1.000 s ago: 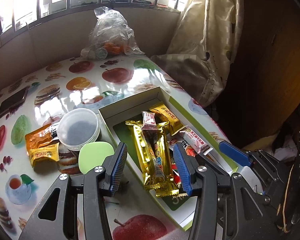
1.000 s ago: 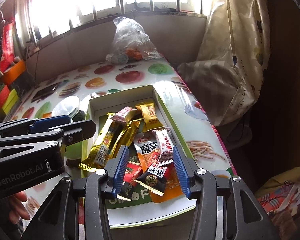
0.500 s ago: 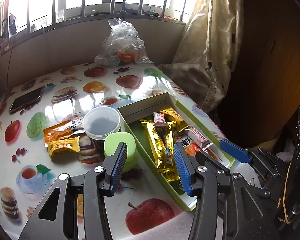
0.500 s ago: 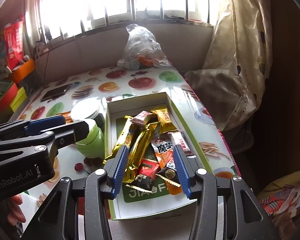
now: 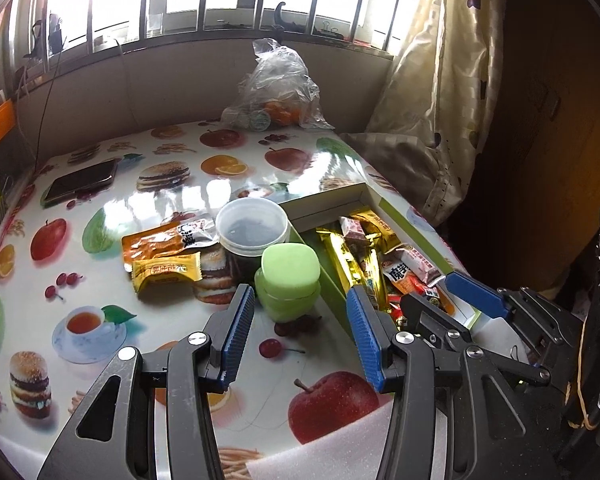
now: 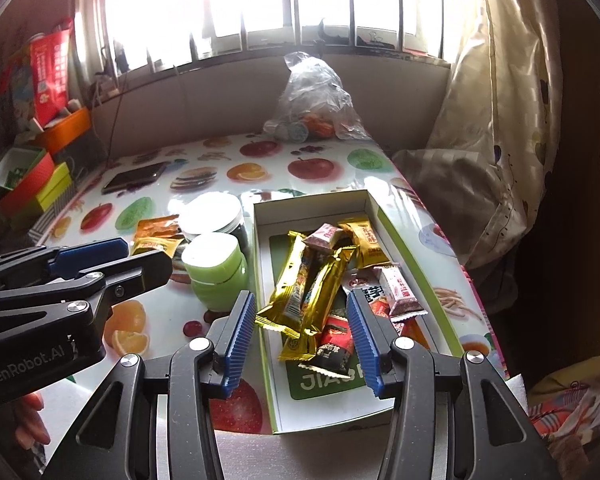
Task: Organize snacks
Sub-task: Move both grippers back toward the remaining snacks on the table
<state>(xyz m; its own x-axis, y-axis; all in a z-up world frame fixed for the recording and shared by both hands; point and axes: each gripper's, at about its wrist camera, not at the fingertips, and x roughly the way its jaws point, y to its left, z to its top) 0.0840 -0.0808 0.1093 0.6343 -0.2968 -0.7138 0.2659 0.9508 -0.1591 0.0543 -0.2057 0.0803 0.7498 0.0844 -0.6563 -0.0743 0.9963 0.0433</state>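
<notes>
A shallow white box with a green rim [image 6: 384, 220] lies on the fruit-print table and holds several wrapped snacks, among them two gold bars [image 6: 300, 280]. My right gripper [image 6: 301, 300] hangs open above the box's near end with nothing between its pads. Left of the box stand a green jar [image 5: 290, 276] and a clear-lidded tub [image 5: 252, 226]. An orange packet [image 5: 160, 242] and a yellow packet [image 5: 168, 272] lie loose on the table beside them. My left gripper [image 5: 299, 296] hovers open and empty just in front of the green jar.
A phone [image 5: 82, 180] lies at the table's far left. A clear plastic bag [image 5: 276, 92] with fruit sits at the back by the wall. A curtain [image 6: 492, 120] hangs along the right edge. Coloured boxes [image 6: 32, 184] are stacked beyond the left edge.
Both grippers have drawn back from the box, so more of the table shows. The left one has shifted left, from over the box to in front of the green jar. Neither took hold of anything.
</notes>
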